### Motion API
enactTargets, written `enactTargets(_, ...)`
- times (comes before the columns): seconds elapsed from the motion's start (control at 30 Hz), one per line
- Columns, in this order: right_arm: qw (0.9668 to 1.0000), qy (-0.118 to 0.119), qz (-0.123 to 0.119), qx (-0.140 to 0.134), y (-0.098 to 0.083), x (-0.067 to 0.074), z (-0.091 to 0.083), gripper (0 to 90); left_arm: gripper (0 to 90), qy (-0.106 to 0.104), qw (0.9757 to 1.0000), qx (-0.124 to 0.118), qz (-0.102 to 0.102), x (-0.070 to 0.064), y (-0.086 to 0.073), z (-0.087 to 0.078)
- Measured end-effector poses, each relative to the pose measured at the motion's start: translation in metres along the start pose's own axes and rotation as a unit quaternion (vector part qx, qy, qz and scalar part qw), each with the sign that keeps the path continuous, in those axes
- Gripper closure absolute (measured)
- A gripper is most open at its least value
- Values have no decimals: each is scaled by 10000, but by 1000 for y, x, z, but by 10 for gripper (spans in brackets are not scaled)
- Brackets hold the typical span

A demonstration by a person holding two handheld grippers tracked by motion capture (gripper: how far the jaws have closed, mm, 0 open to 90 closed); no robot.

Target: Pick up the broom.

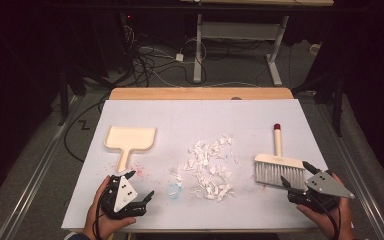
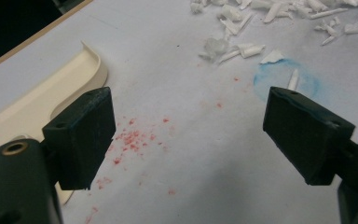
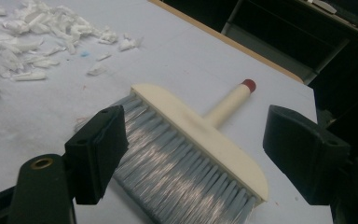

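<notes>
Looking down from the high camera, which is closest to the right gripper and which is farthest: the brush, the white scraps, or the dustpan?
From the right gripper:
1. Brush, just beside it, at the table's right.
2. White scraps, piled in the middle.
3. Dustpan, far across, at the left.

Before you, a cream dustpan [image 1: 130, 138] lies flat on the white-covered counter [image 1: 200, 117] at your left, its tray toward the far edge and its short handle pointing back at you. At centre, a loose pile of white paper scraps [image 1: 207, 167] spreads over the sheet, with stray pieces at its near-left fringe beside a faint blue stain [image 2: 286, 81]. At your right, a hand brush [image 1: 279, 165] lies flat: cream back, grey bristles [image 3: 177, 177] pointing toward you, and a cream handle ending in a red tip [image 3: 248, 85] pointing away. All three lie well apart from one another.
</notes>
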State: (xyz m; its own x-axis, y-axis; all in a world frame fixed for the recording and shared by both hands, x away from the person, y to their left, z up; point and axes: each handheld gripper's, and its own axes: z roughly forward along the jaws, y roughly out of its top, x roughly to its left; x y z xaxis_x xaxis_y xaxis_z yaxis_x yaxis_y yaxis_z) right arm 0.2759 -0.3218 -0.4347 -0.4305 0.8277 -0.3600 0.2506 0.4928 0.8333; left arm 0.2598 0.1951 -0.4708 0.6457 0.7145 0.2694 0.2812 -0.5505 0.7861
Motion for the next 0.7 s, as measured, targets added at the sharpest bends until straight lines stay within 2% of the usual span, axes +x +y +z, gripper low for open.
enactTargets(0.27,10000,-63,75,10,0,-4,2,227,161,-56,10000,58,-1,-1,-1,3)
enactTargets(0.43,9999,-33,114,71,1,-7,9,223,161,-67,9999,139,-2,-1,-4,1)
enactTargets(0.57,9996,-77,268,96,4,-12,16,221,161,-60,9998,179,-10,-3,-5,0)
enactTargets(0.7,9987,-85,429,271,10,-20,27,221,161,-62,9998,208,-18,-3,-4,1)
